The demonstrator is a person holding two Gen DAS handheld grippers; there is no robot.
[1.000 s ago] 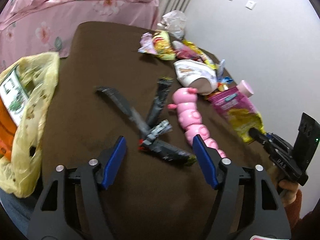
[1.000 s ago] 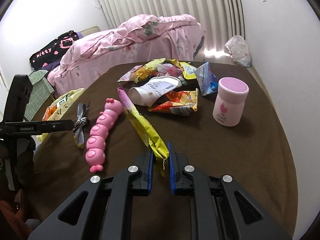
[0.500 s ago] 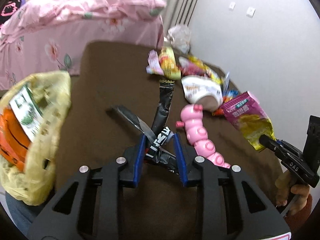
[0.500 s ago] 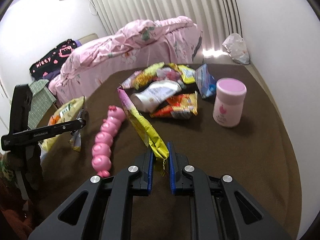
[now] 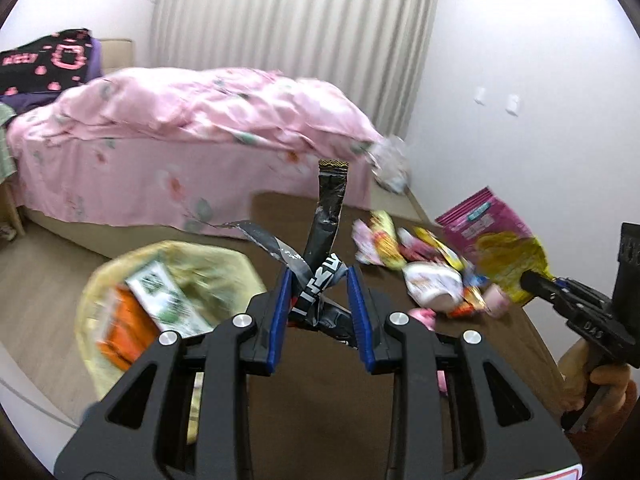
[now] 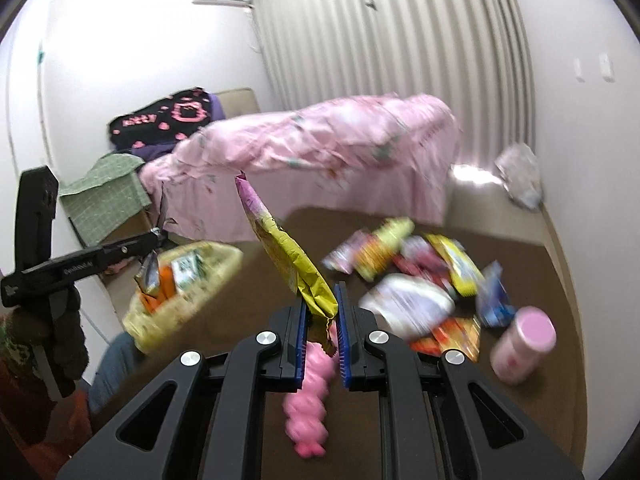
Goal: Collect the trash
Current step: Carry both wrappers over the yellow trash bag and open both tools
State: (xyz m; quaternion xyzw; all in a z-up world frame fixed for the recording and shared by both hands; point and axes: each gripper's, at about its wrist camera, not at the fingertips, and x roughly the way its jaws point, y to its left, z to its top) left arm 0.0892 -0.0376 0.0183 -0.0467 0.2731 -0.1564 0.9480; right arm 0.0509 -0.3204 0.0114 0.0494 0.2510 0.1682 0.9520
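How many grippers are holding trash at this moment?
2. The left gripper, its jaws having just closed, clamps a bundle of black wrappers; the right gripper pinches the pink-and-yellow snack bag. More wrappers lie loose on the brown table.

Bare brown table cloth [image 6: 460, 412] is lying open at the near right. A heap of crumpled snack wrappers [image 6: 416, 276], a pink-lidded jar [image 6: 524, 346] and a pink caterpillar toy [image 6: 312, 404] are crowding the middle; a yellow plastic bag [image 6: 180, 296] is blocking the left edge.
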